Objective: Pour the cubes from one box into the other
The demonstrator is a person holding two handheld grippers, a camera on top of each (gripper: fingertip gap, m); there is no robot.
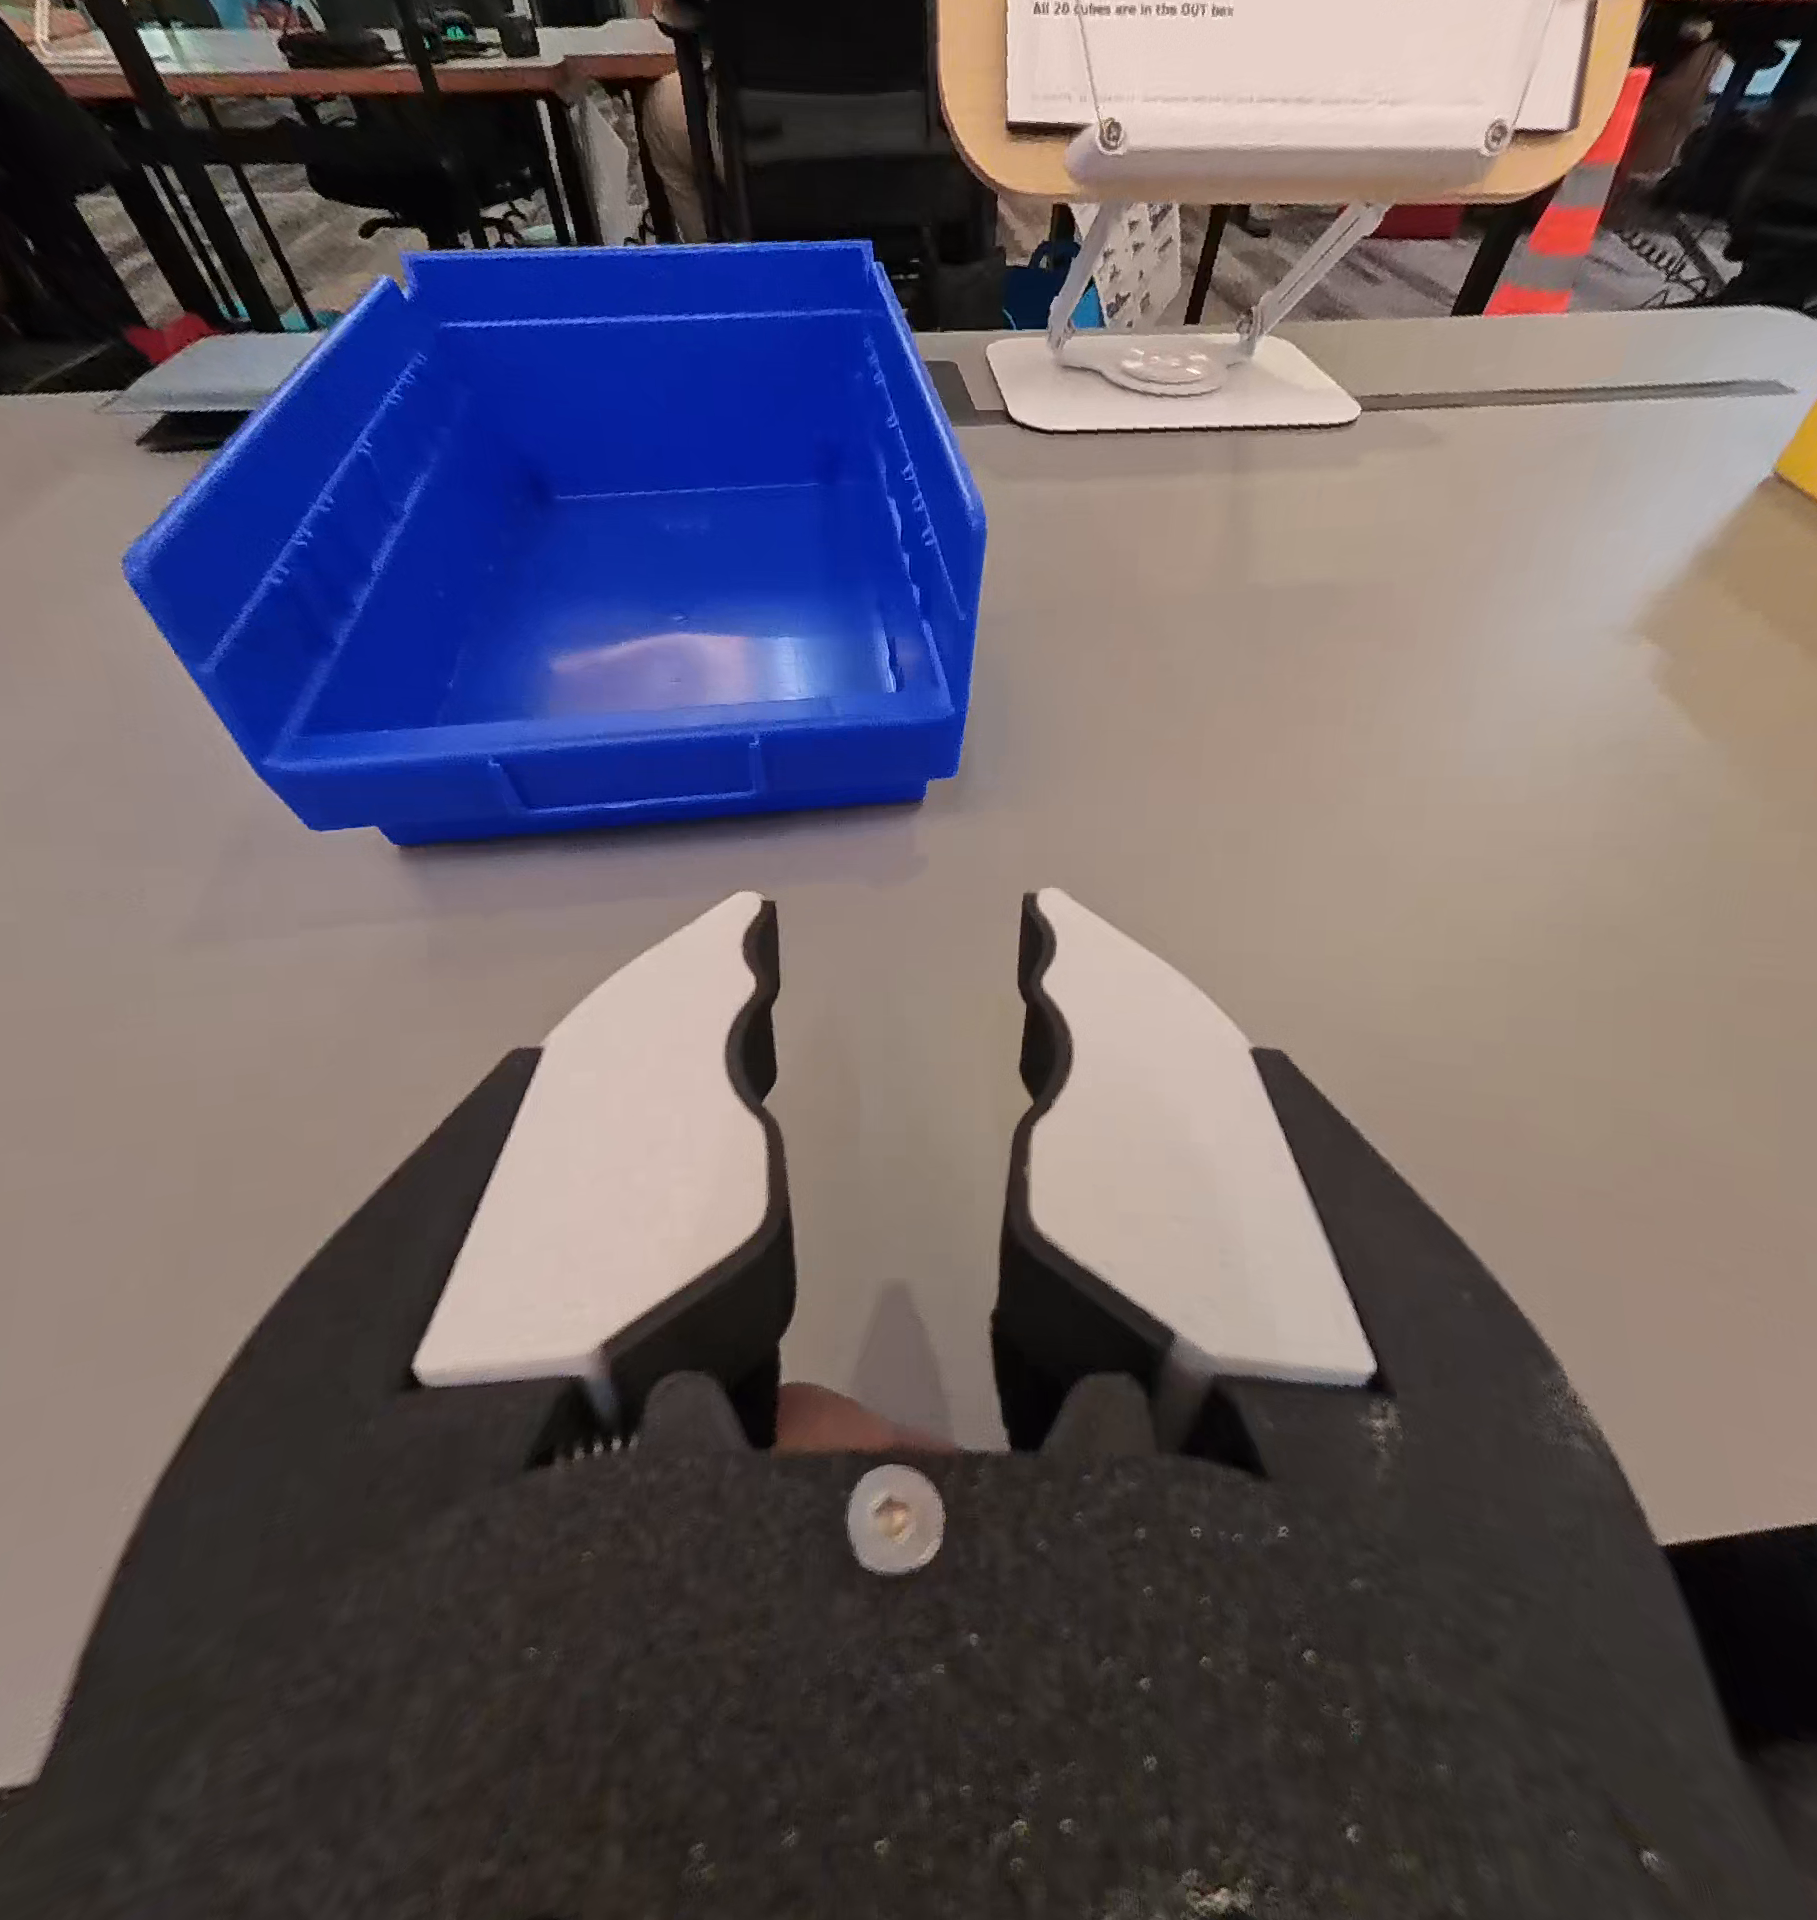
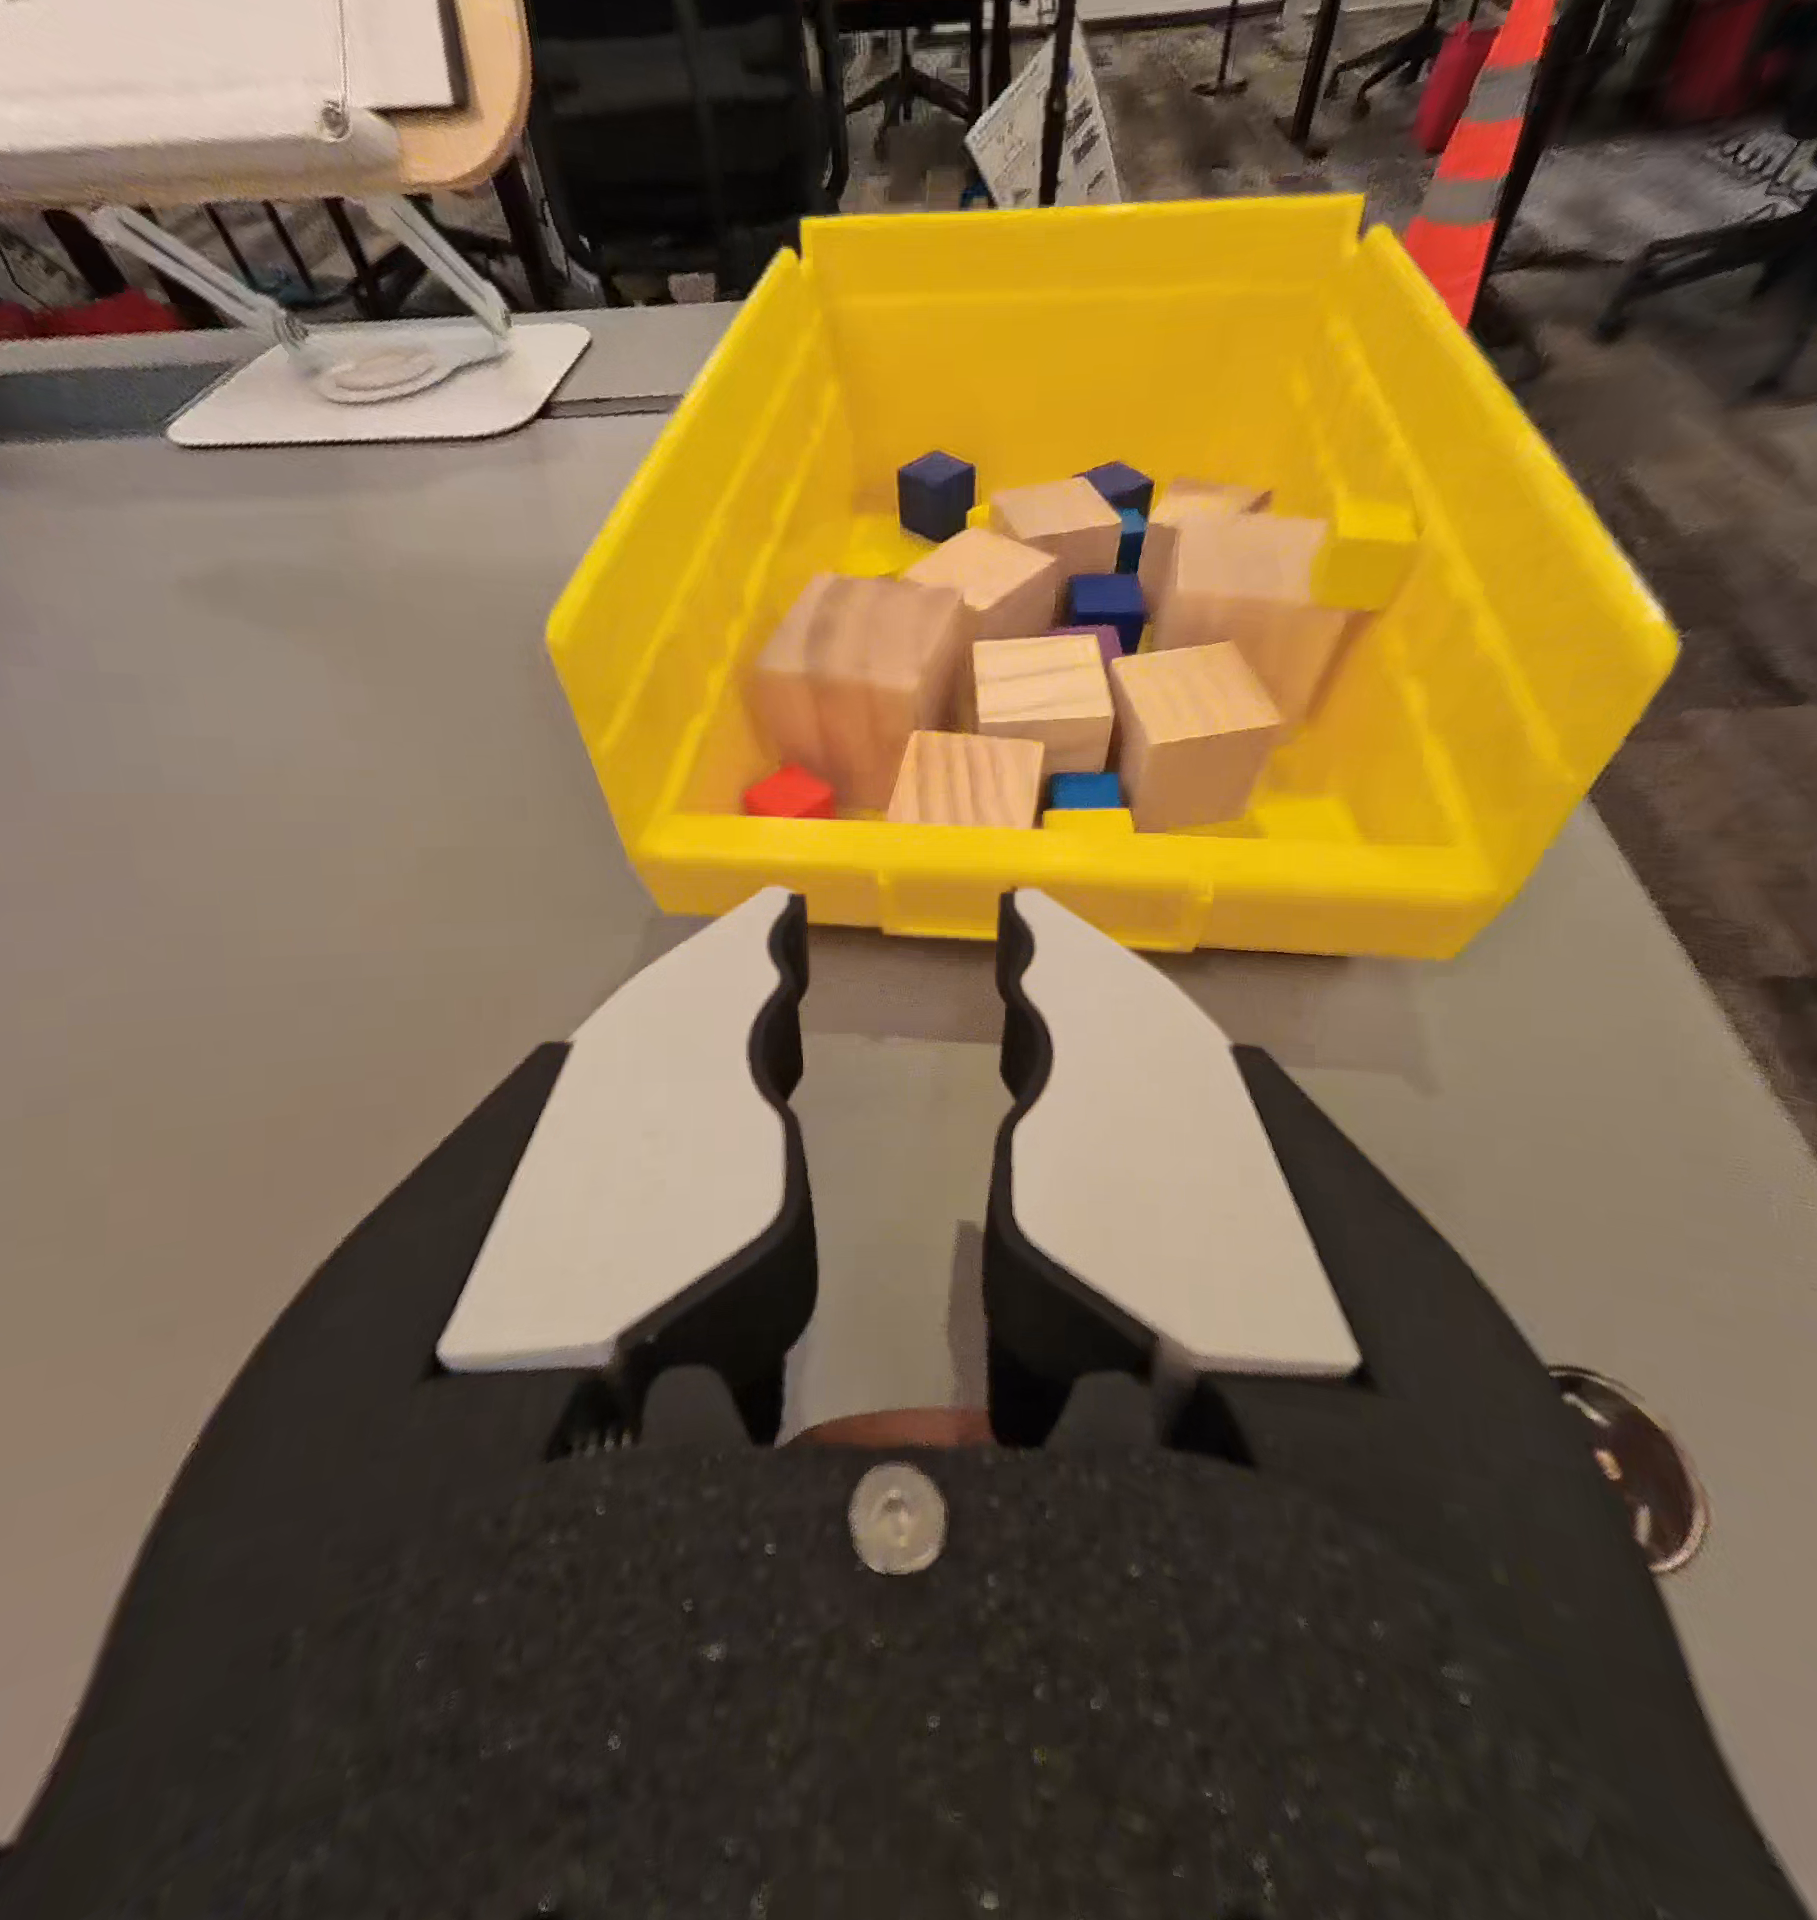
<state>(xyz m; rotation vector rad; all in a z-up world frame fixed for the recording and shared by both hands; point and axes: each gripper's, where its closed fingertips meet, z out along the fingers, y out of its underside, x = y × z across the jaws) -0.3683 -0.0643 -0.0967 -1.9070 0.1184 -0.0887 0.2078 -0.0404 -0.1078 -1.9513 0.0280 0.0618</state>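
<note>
Above the grey table (image 1: pixel 1299 727), both tools hung with nothing in them.

Left gripper (image 1: pixel 899 914): its jaws stood apart with a clear gap between them, gripping nothing, only bare tabletop showing between its white fingers (image 1: pixel 655 1122).

Blue box (image 1: pixel 592 540): it sat flat on the table, ahead of the left gripper and a little to its left, well clear of the fingertips. I saw no cubes inside, just a glossy floor catching the light.

Right gripper (image 2: pixel 902 914): parted too, somewhat less widely, and holding nothing. Its tips hovered just short of the near wall of the yellow box, not touching it as far as I could tell.

Yellow box (image 2: pixel 1506 644): it rested on the table straight ahead of the right gripper, close to the table's right edge. From the left gripper's side only a yellow corner showed at the far right.

Cubes (image 2: pixel 1039 686): all lay heaped inside the yellow box, several large plain wooden ones among small painted ones, dark blue, purple, yellow, and a red cube (image 2: pixel 790 795) in the near left corner.

Document stand (image 1: pixel 1174 384): its white base sat at the table's far edge, between the two boxes, holding a board with a sheet of paper.

Traffic cone (image 2: pixel 1486 156): orange, on the floor beyond the yellow box.
</note>
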